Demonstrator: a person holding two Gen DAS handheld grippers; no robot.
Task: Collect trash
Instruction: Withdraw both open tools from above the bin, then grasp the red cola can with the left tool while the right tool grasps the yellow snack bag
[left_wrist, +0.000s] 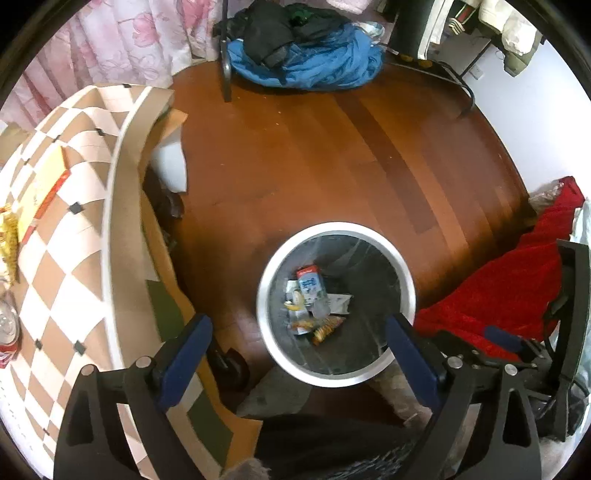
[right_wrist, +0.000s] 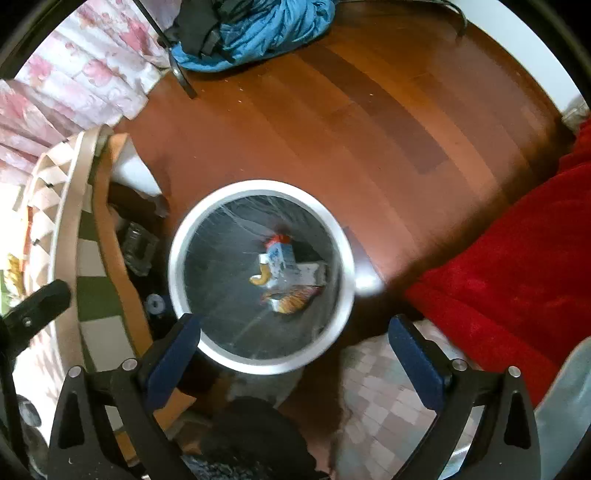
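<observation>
A round white-rimmed trash bin (left_wrist: 402, 269) with a clear liner stands on the wooden floor. It holds a milk carton (left_wrist: 311, 285), a banana peel (left_wrist: 293, 303) and an orange snack wrapper (left_wrist: 325, 328). My left gripper (left_wrist: 299, 354) is open and empty above the bin's near rim. In the right wrist view the bin (right_wrist: 177, 258) lies below and ahead, with the carton (right_wrist: 281, 258) and wrapper (right_wrist: 291, 301) inside. My right gripper (right_wrist: 295, 354) is open and empty over its near rim. The right gripper also shows in the left wrist view (left_wrist: 532, 343).
A checkered tablecloth table (left_wrist: 59, 229) sits at the left with a yellow snack packet (left_wrist: 9, 240) and a box (left_wrist: 44, 192). A red blanket (left_wrist: 517, 295) lies at the right. Blue and black clothes (left_wrist: 306, 55) pile on a chair at the back.
</observation>
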